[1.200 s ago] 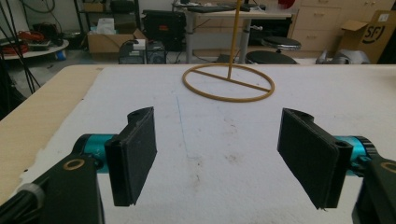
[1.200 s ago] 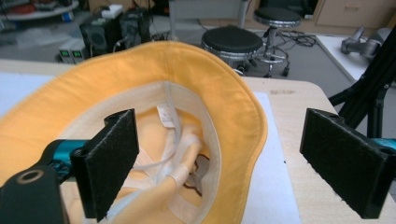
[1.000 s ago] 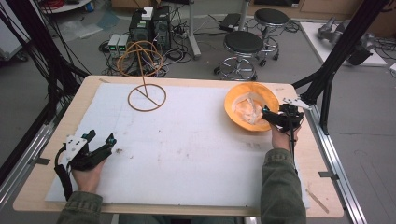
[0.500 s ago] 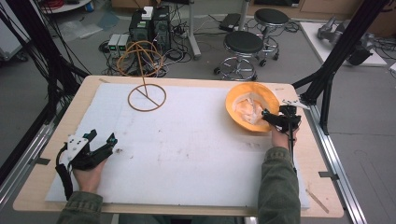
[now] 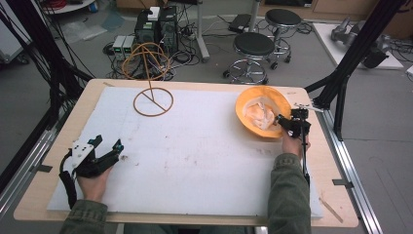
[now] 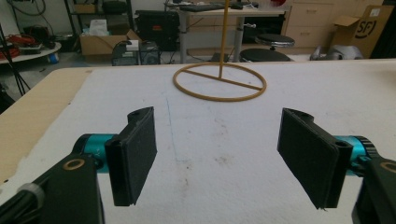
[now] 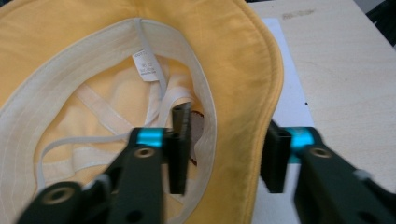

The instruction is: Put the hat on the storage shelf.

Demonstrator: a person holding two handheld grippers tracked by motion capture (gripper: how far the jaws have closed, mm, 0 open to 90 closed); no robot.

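In the high view a yellow hat lies upside down at the upper right of the white mat, its pale lining facing up. The right gripper sits at the hat's lower right edge, with the person's hand just below it and a green sleeve running down to the bottom of the frame. In the right gripper view its jaws have just been closing and straddle the brim: one black pad is inside the hat against the cream inner band, the other outside over the mat, and a visible gap remains between the outer pad and the brim, so the pads do not clamp it. The left gripper rests on the mat at the lower left of the high view; in the left gripper view its jaws stand wide apart with bare mat between them. A wire stand with a ring base stands at the upper left of the mat, well apart from both grippers.
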